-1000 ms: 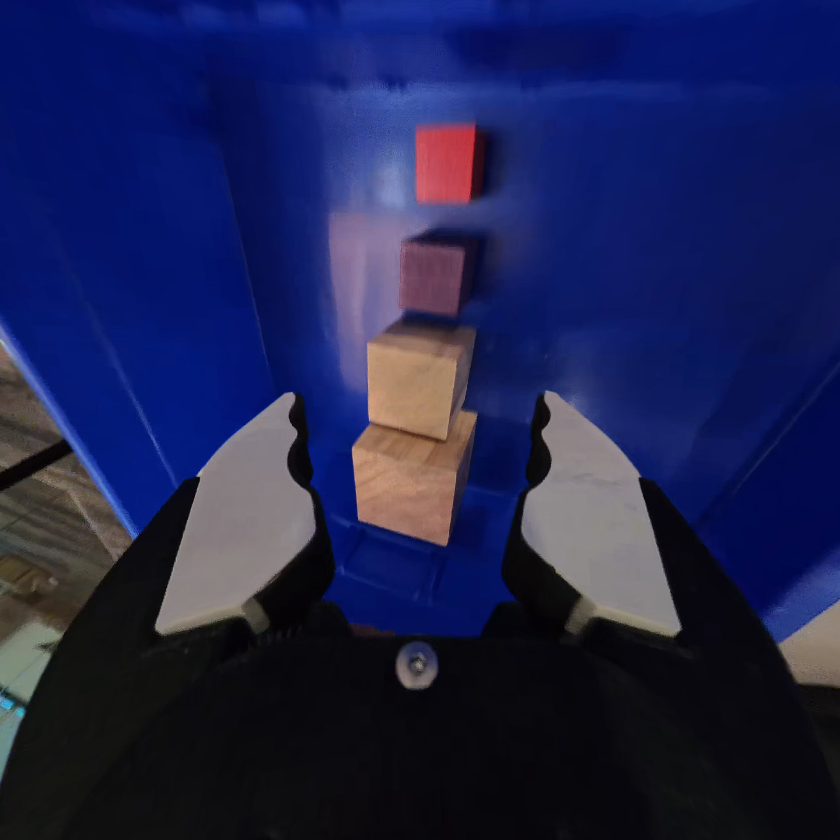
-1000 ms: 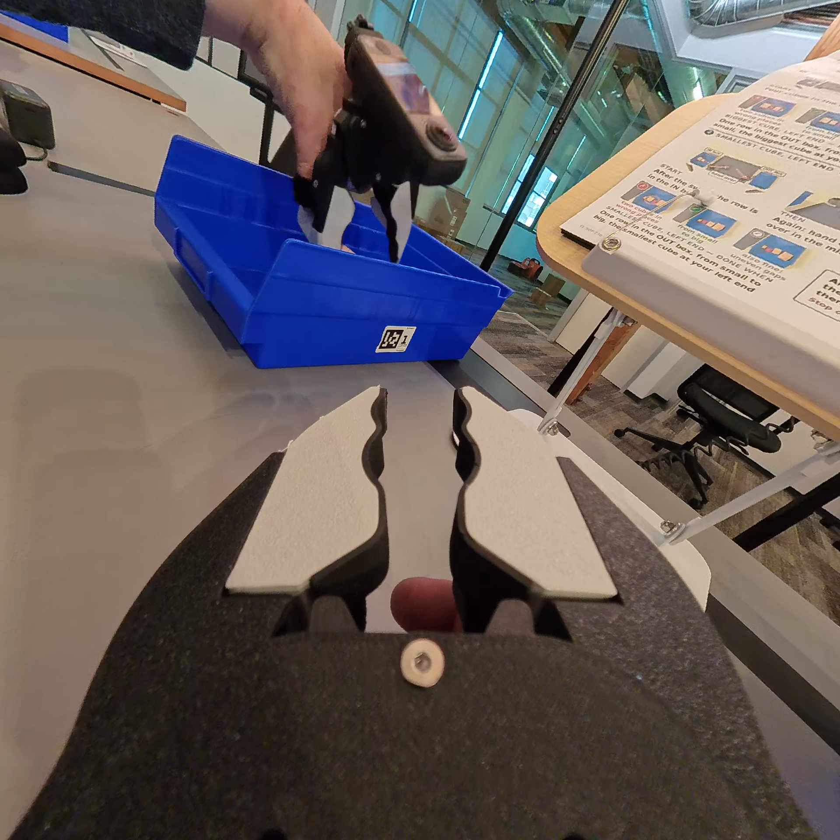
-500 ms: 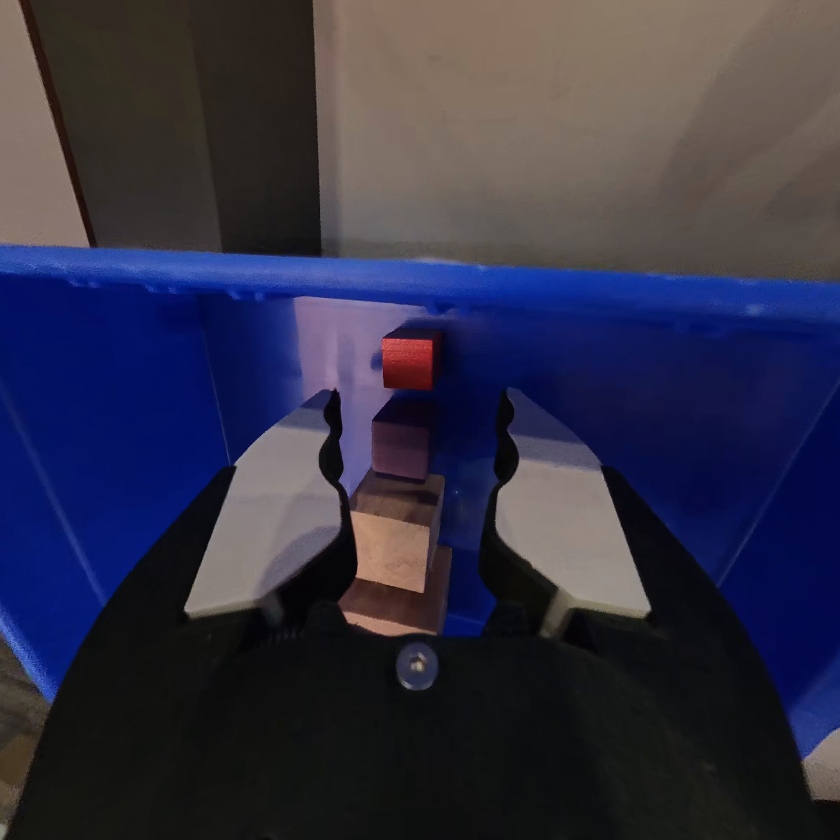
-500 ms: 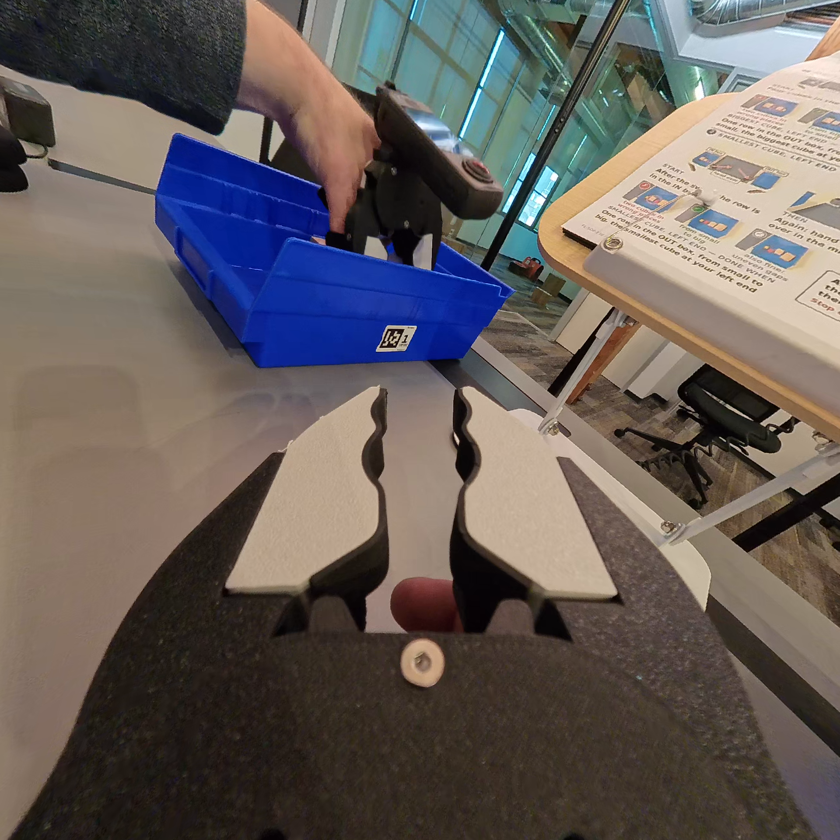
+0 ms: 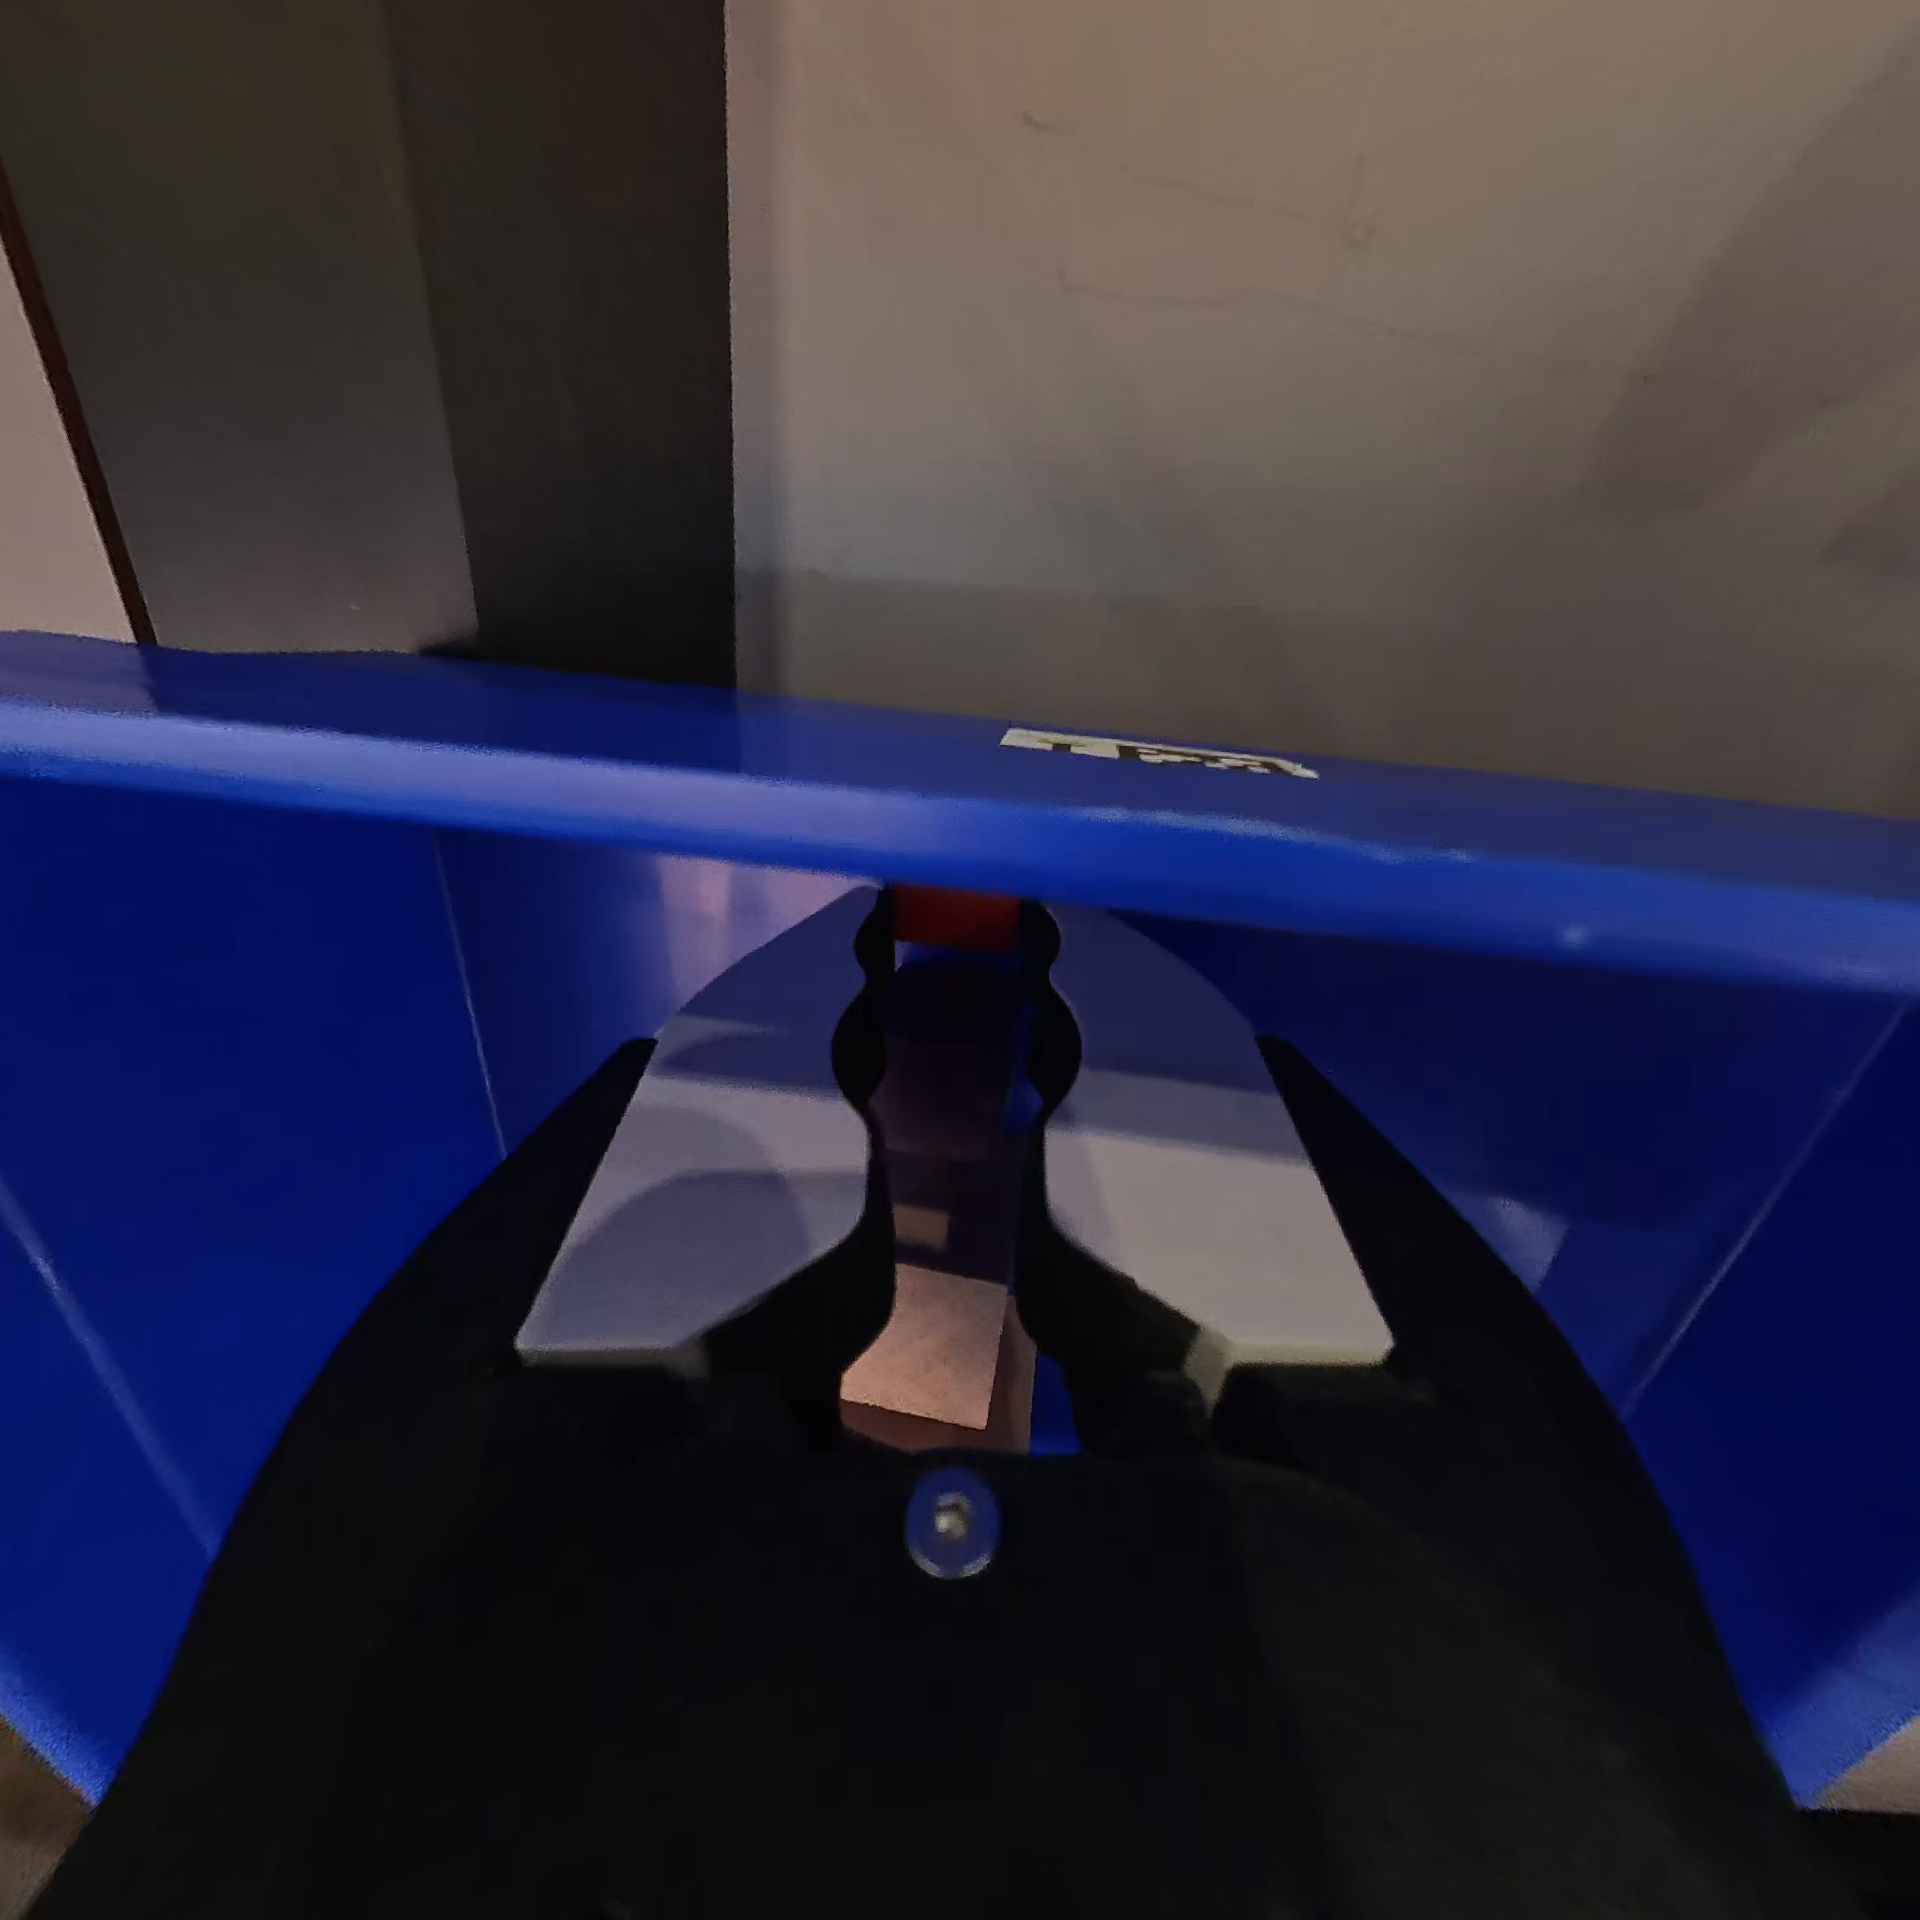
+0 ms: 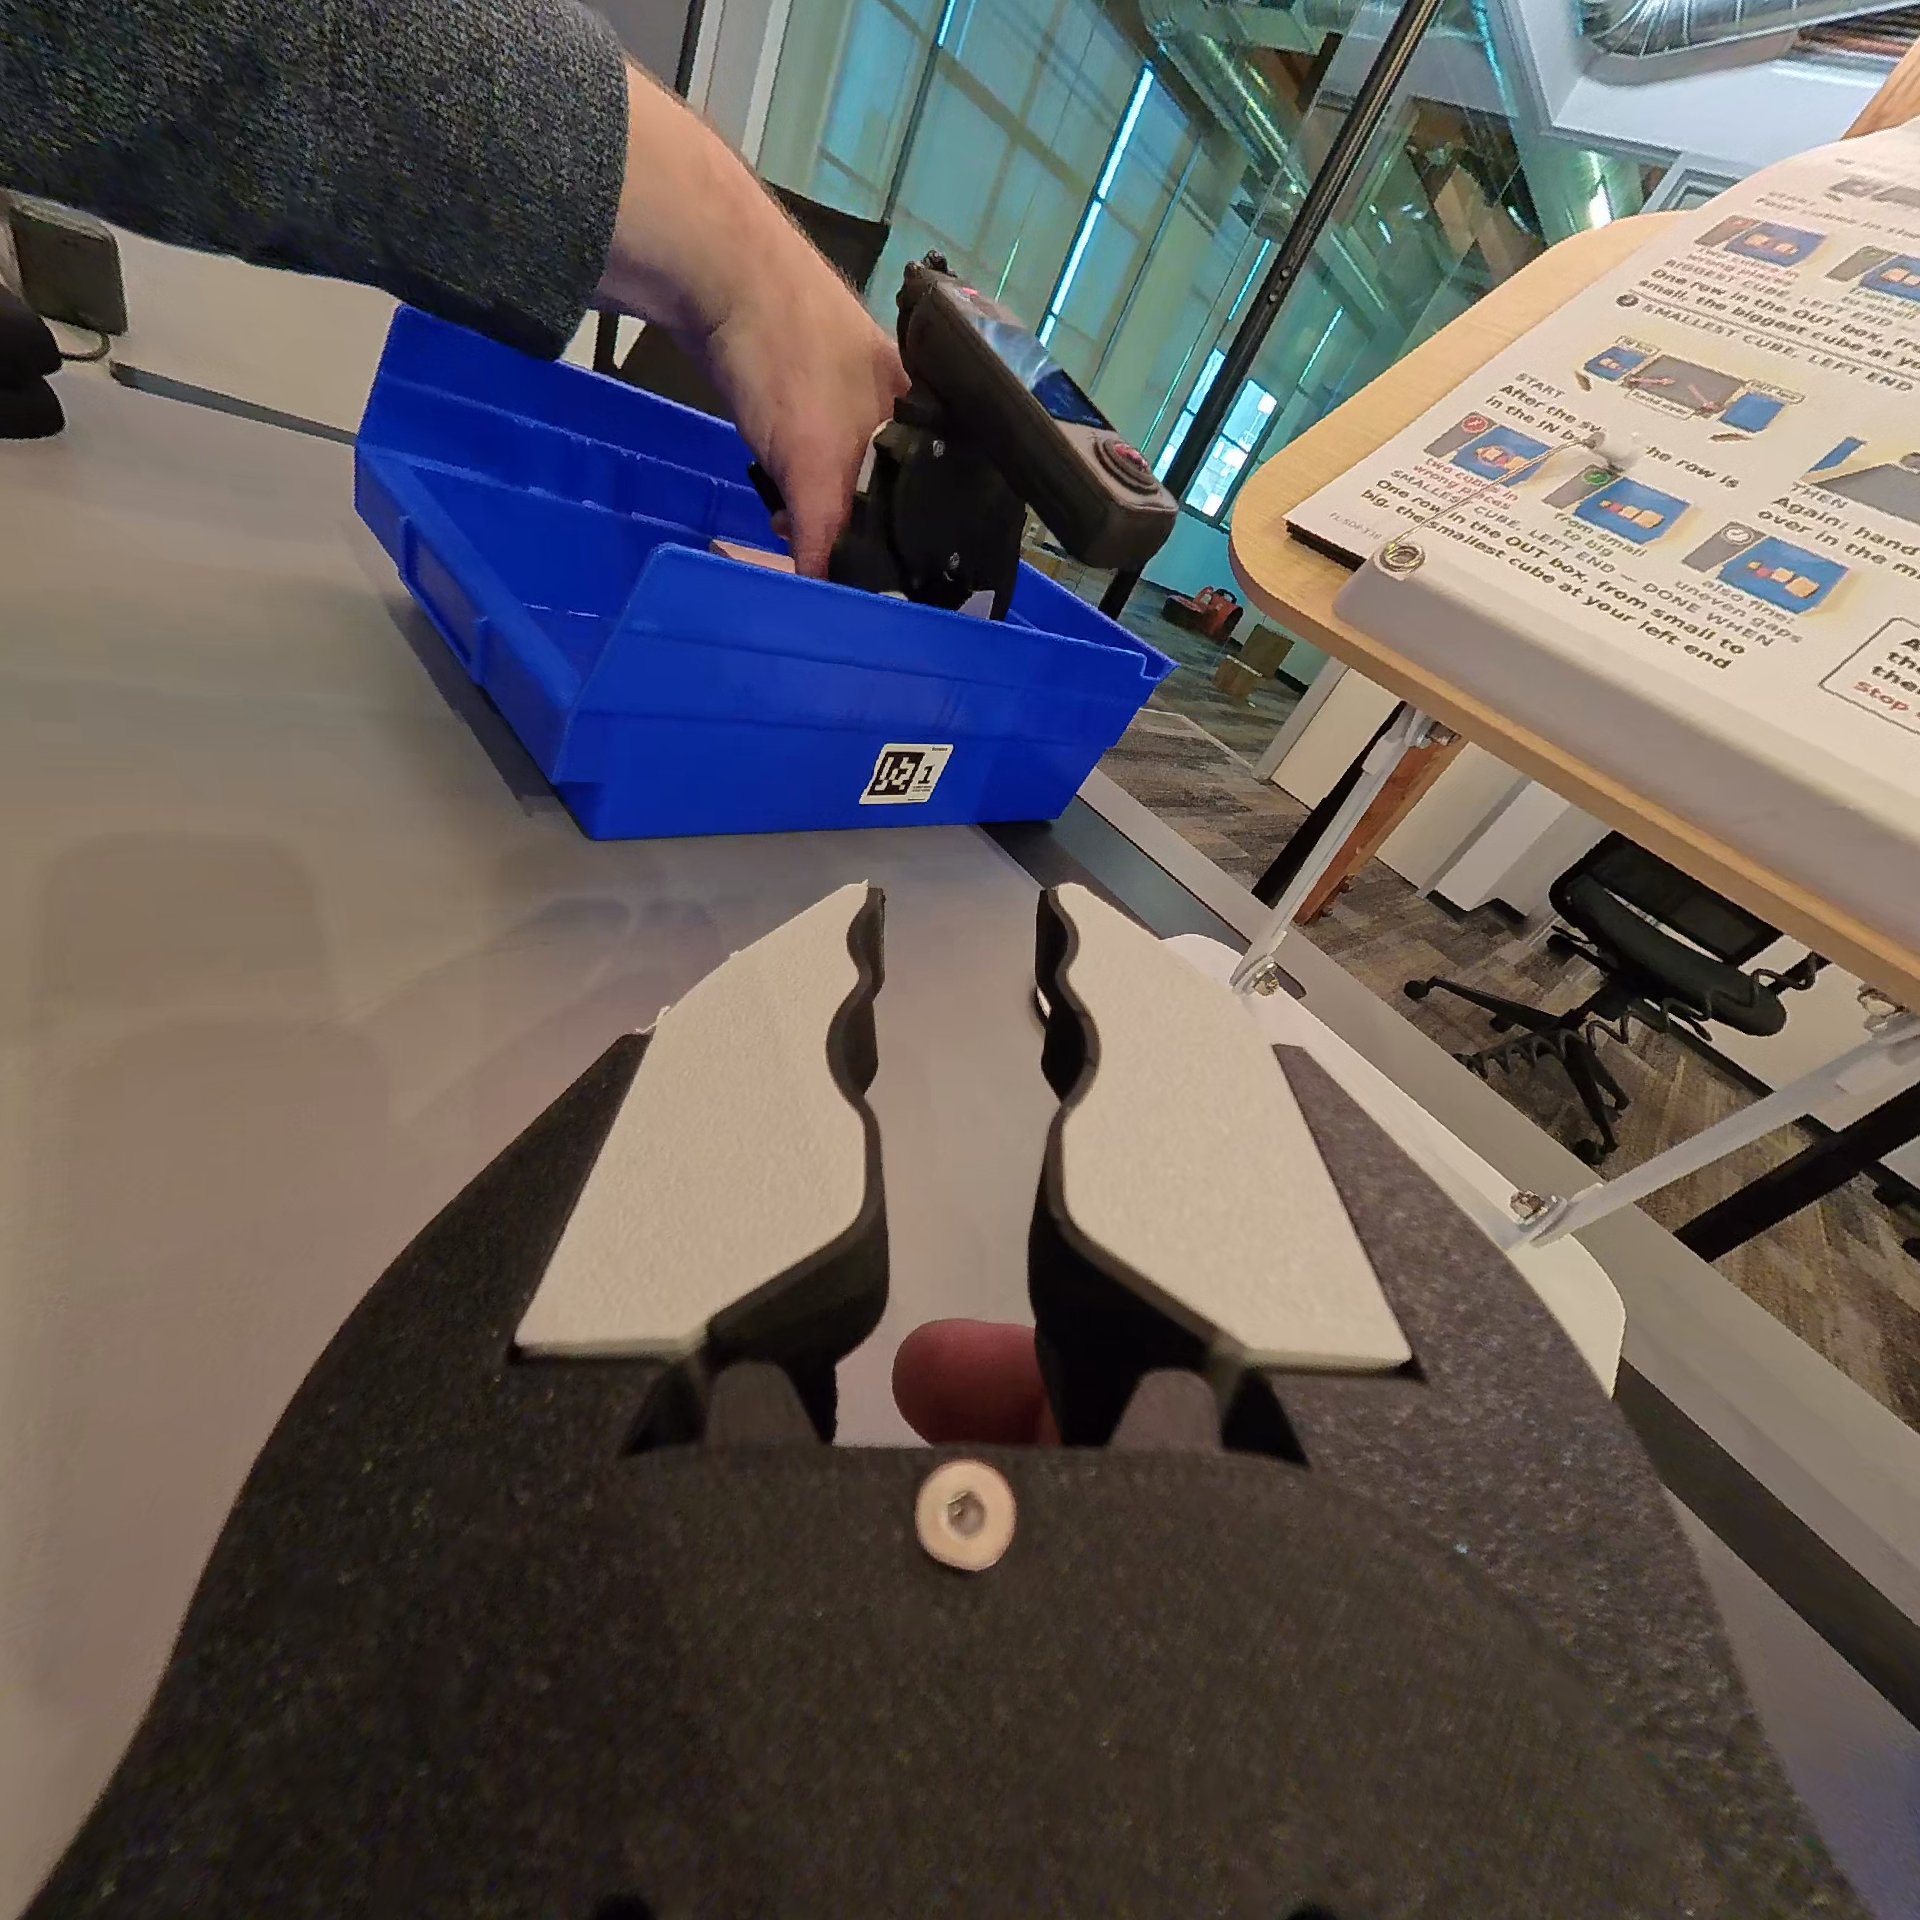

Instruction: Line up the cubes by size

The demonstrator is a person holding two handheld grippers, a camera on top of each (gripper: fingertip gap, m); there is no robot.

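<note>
1. Right wrist view, lower frame: right gripper (image 6: 961, 925) hovers over the grey table (image 6: 208, 935), jaws a little apart with only table surface between them, gripping nothing. A fingertip (image 6: 966, 1387) of the holder shows behind the jaws.
2. Mid frame, same view: blue bin (image 6: 831, 717) sits on the table near its far edge, with a small white tag (image 6: 906, 774) on its near wall.
3. Upper centre: a hand (image 6: 790, 416) in a dark sleeve holds the left gripper (image 6: 971, 597) down inside the bin; its fingertips are hidden behind the bin wall from here.
4. Right side: a tilted board with a printed instruction sheet (image 6: 1662, 540); an office chair (image 6: 1662, 956) stands on the floor below it.
5. Left wrist view, lower centre: a wooden cube (image 5: 925, 1361) lies low between the finger bases of the left gripper (image 5: 954, 930).
6. Past it, a dark purple cube (image 5: 951, 1049) sits in the channel between the fingers.
7. At the tips, centre frame: a red cube (image 5: 954, 916) sits right between the fingertips, just under the bin's far rim (image 5: 623, 769). The jaws are narrowed around it and look clamped on it, though the view is blurry.
8. All the cubes sit in one line inside the bin.
</note>
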